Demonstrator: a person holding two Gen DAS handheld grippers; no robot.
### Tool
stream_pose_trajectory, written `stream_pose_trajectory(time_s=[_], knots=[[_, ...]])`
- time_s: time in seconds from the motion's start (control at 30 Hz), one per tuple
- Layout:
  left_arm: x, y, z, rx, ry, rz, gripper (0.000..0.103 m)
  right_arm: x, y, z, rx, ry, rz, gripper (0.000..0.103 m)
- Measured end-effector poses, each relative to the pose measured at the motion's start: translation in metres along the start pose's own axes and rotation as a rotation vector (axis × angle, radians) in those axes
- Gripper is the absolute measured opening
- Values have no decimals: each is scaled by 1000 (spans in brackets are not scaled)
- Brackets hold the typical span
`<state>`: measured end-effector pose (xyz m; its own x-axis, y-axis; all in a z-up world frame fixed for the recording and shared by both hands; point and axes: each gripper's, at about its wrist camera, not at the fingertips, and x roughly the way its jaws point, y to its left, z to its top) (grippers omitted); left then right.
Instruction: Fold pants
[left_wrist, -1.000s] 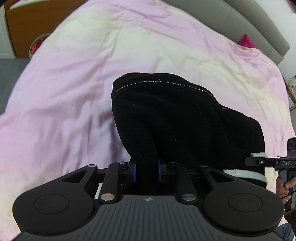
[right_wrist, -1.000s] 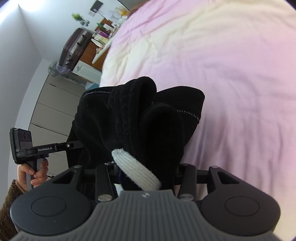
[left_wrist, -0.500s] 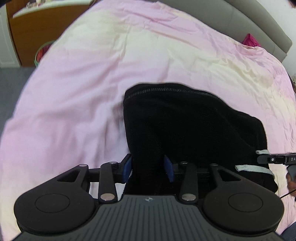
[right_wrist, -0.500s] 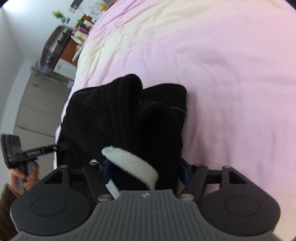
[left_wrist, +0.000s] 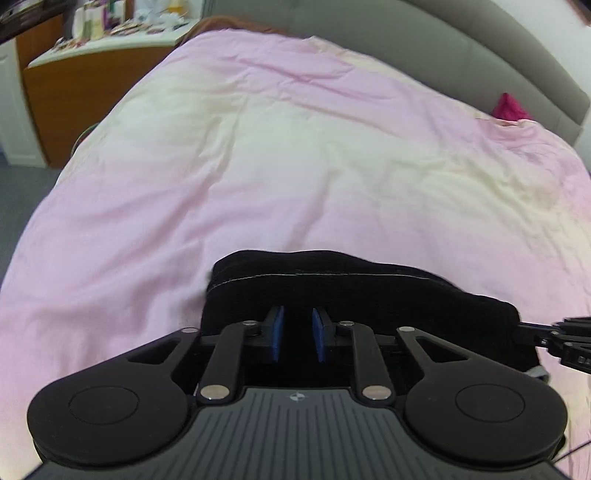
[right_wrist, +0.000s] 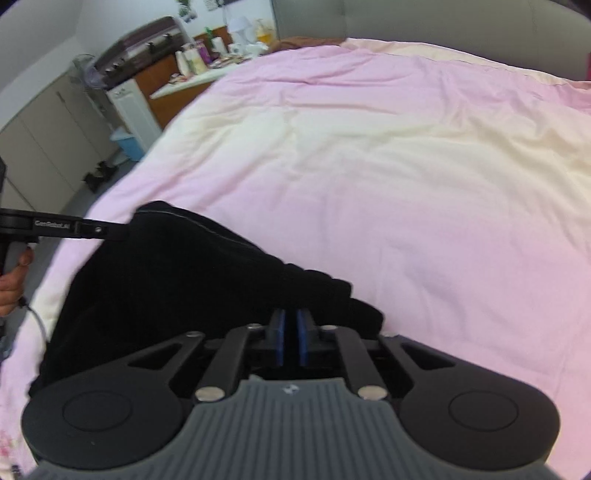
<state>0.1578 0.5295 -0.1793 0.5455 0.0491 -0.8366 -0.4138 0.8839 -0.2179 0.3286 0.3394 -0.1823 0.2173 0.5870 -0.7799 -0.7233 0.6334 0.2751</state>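
My left gripper (left_wrist: 298, 334) tilts steeply down over the black pants (left_wrist: 369, 295), low centre on the pink duvet (left_wrist: 258, 166); its jaws have just narrowed, slightly apart, nothing visibly pinched. My right gripper (right_wrist: 290, 334), likewise tilted, has just closed empty beside the pants' edge.

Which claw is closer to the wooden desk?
Left. The left claw, just closing, is at the pants' corner on the desk side; whether it grips is unclear. The right claw, just closed with nothing seen between, is at the pants' other end.
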Motion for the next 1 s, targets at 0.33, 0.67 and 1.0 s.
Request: stream_pose_trajectory(time_s=[0.33, 0.67, 1.0], knots=[[-11, -7, -6, 79, 3, 156, 15, 13, -19, -9, 90, 12, 6, 0], [-101, -4, -117, 202, 11, 126, 16, -70, 42, -85, -119, -112, 25, 3], [-96, 21, -161, 94, 51, 149, 21, -45, 51, -143, -144, -21, -41, 0]])
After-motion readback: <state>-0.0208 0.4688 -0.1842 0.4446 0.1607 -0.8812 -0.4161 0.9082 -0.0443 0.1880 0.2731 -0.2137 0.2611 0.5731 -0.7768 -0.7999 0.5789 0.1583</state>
